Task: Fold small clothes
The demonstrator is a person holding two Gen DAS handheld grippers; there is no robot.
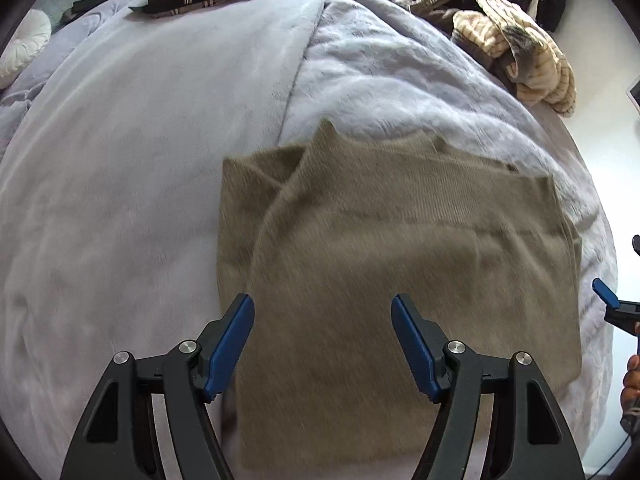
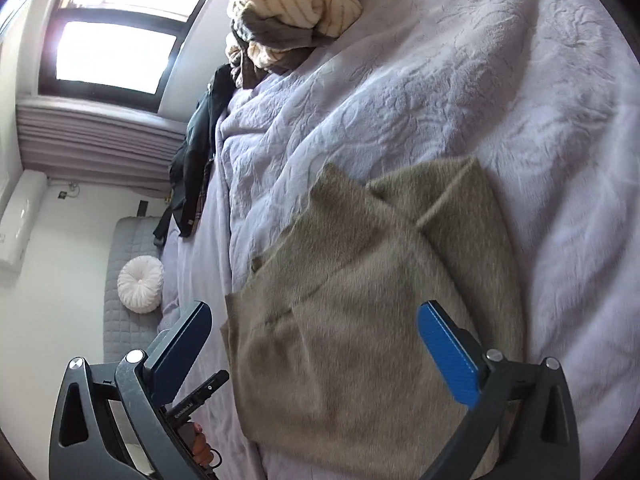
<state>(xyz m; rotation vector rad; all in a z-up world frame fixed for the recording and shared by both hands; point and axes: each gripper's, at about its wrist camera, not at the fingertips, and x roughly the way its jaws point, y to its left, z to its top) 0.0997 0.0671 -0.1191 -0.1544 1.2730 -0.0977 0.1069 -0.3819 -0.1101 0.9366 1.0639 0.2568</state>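
The olive-brown knit top [image 1: 384, 264] lies flat on the bed [image 1: 140, 168], directly ahead of and beneath both pairs of tongs. It looks partly folded: one side panel is turned in over the body, making a diagonal crease on the side ahead of the left tongs.

The left tongs [image 1: 322, 340] hover over the near edge of the garment with the blue pads spread wide, nothing between them. The right tongs [image 2: 320, 352] are likewise wide open and empty, poised over the opposite side of the same top [image 2: 360, 320], their edge just showing at the far right of the left view.

My guess is that the next fold brings the near hem up toward the neckline. To do it cleanly, each pair should come down on a near corner, pinch every layer there and not just the top one, then lift and carry forward together at an even pace so the edge stays straight. The plush blanket may grab the knit, so a clear lift beats a drag.

A heap of striped cream clothing [image 1: 516, 52] sits well beyond, out of the way.
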